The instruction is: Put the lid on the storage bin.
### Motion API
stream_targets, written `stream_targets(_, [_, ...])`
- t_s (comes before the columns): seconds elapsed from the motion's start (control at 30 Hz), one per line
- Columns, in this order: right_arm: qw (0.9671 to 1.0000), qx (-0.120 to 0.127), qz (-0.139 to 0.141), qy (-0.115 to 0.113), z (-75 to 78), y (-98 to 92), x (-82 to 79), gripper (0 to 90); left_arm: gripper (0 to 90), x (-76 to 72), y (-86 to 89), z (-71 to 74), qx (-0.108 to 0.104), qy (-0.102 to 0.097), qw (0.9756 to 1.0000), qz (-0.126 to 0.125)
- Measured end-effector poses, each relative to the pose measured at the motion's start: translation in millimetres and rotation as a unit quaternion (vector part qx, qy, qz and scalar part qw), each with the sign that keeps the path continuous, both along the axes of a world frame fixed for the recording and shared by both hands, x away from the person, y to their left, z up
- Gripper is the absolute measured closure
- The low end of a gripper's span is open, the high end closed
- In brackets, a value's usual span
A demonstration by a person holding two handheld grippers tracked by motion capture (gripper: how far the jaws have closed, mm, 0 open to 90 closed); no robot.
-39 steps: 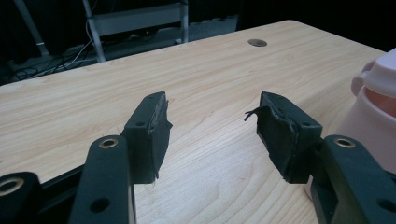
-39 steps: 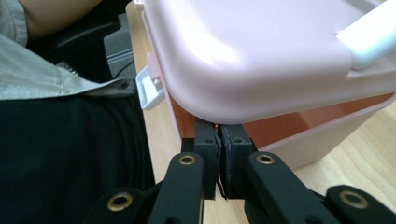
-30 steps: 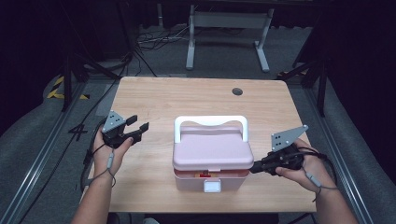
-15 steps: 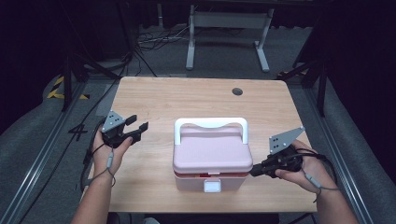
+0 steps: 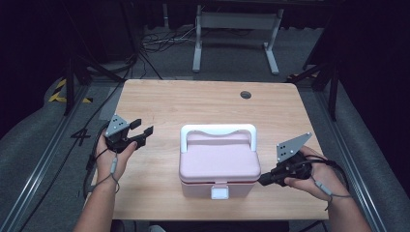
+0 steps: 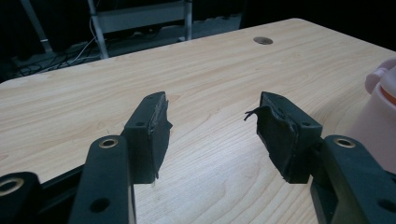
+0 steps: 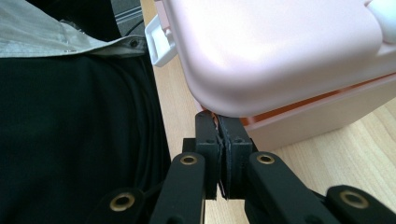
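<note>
One container on my tabletop [image 5: 159, 104]: a pink box [image 5: 219, 162] with a white carry handle [image 5: 218, 130] folded back toward the far side and a white front latch [image 5: 219, 193], standing near the edge closest to me, roughly centred. Its lid sits slightly raised, an orange strip showing in the gap under the rim in the right gripper view; I cannot tell what, if anything, is inside. My right tool [image 7: 219, 128] has its jaws pressed flat together with nothing between them, the joined tips set at the box's near right corner just under the lid edge, which I judge is a wedge position for prising the lid up. My left tool [image 5: 140, 133] hangs well apart from the box on its left, jaws spread wide and empty over bare wood, likely waiting to steady or take the lid.
</note>
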State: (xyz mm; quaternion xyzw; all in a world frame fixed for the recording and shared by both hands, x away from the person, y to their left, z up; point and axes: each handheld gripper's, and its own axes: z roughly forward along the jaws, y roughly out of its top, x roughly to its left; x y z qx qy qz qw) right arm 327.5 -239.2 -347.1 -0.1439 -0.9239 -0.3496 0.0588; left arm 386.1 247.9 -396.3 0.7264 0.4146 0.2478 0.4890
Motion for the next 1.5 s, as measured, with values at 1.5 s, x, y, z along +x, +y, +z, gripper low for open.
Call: stream_targets(1.5, [0.9534, 0.175, -0.202, -0.14, 32.3, -41.4, 41.6, 60.3, 43.4, -31.8, 24.3, -7.5, 0.007, 0.01, 0.9991, 0.041])
